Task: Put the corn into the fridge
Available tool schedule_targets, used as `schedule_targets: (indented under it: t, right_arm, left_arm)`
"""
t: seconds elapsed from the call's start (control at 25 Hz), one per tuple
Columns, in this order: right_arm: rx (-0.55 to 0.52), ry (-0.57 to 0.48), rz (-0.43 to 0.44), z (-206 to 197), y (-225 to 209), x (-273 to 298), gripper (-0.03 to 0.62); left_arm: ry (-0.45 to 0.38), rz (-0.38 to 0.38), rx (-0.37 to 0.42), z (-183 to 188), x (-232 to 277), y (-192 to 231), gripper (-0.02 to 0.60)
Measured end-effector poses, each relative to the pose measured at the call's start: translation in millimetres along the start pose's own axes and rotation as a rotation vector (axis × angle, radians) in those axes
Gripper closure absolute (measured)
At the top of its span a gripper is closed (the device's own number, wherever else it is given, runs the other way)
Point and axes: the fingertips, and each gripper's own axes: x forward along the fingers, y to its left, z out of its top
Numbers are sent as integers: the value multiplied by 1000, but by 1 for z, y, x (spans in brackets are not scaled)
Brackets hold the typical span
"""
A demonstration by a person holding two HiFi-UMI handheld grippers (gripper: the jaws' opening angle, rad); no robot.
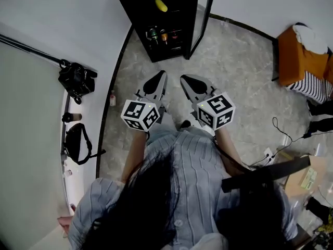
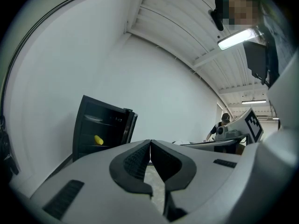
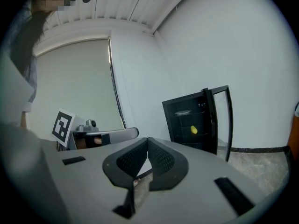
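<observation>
The yellow corn lies on a shelf inside the small black fridge, whose glass door stands open; it also shows as a yellow corn in the left gripper view and a yellow corn in the right gripper view. My left gripper and right gripper hang side by side above the floor, well short of the fridge. Both are shut, jaw tips touching, with nothing between them. The left gripper and right gripper each point toward the fridge.
Bottles stand on the fridge's lower shelf. A black camera bag and another bag lie at the left wall. An orange box stands at the right, with cables and a power strip on the floor.
</observation>
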Motion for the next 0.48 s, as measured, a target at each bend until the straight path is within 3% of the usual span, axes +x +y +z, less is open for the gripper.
schedule_targets:
  t: [0.48]
  right_arm:
    - [-25,21,18,-4,2,13,576]
  left_arm:
    - [-11,15,13,3,-4,10,572]
